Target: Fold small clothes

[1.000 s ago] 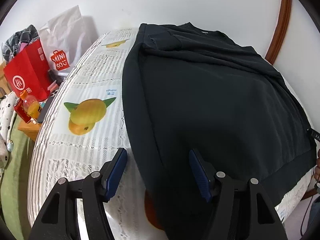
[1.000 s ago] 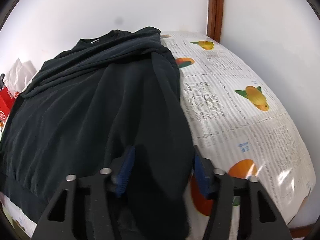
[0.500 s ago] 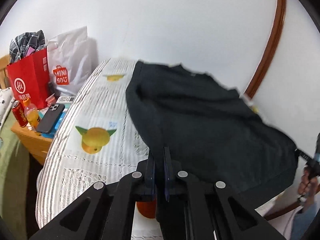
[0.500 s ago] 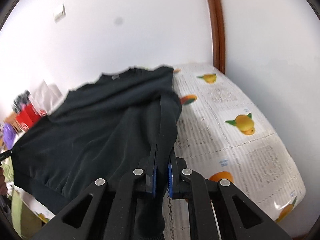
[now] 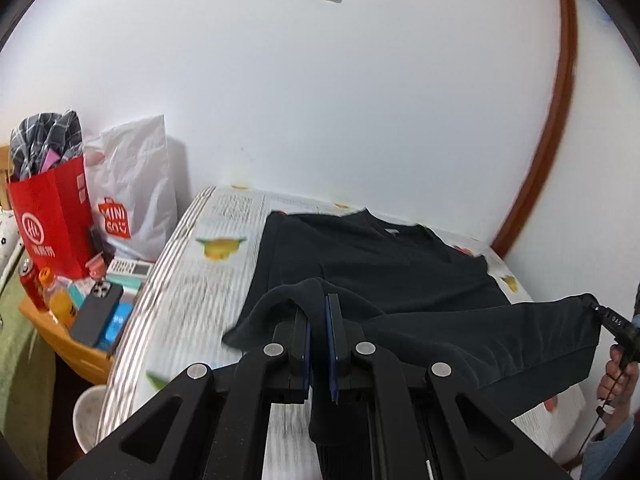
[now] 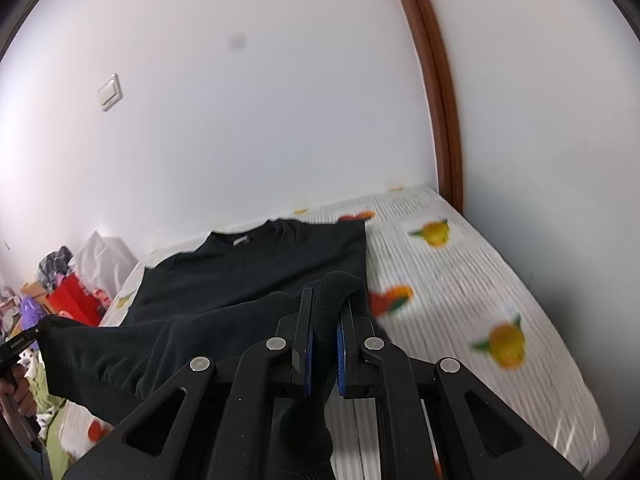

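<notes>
A black sweatshirt (image 5: 380, 264) (image 6: 256, 272) lies with its collar end on the table with the fruit-print cloth (image 5: 208, 280) (image 6: 460, 280). Its hem end is lifted off the table and stretched between both grippers. My left gripper (image 5: 318, 312) is shut on the hem's left corner, fabric bunched over its blue pads. My right gripper (image 6: 325, 312) is shut on the hem's right corner. In the left wrist view the right gripper's tip (image 5: 608, 316) shows at the right edge, held by a hand (image 5: 616, 372). The left gripper's tip (image 6: 24, 340) shows at the left edge of the right wrist view.
A white wall stands right behind the table, with a brown door frame (image 5: 552, 120) (image 6: 436, 92) at its right. Left of the table a small wooden stand (image 5: 76, 344) carries a red bag (image 5: 52, 216), a white bag (image 5: 132, 200), a phone (image 5: 98, 312) and drinks.
Both grippers closed on the hem corners and rose, lifting the near half of the sweatshirt off the table. The views tilted up toward the wall.
</notes>
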A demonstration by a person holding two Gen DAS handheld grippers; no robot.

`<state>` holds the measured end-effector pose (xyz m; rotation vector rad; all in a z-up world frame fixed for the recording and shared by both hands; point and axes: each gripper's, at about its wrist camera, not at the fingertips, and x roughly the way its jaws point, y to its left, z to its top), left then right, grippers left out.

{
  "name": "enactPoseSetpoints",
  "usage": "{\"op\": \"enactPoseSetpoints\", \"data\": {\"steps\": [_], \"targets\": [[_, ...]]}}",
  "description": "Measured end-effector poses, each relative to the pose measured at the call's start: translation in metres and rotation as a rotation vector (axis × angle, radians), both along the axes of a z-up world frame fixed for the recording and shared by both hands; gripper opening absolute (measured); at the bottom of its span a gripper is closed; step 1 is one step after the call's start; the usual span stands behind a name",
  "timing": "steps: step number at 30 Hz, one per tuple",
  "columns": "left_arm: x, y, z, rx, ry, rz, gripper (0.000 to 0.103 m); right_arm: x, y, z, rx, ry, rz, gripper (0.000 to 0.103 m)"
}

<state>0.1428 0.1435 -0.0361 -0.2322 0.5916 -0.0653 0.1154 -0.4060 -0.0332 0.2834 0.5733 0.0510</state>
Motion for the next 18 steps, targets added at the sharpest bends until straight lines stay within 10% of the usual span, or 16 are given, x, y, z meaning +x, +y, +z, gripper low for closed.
{"op": "enactPoseSetpoints", "data": {"steps": [18], "targets": [[0.145,0.003,-0.079,0.058,0.216,0.086,0.008,0.176,0.003,-0.081,0.007,0.184,-0.015,0.009]]}}
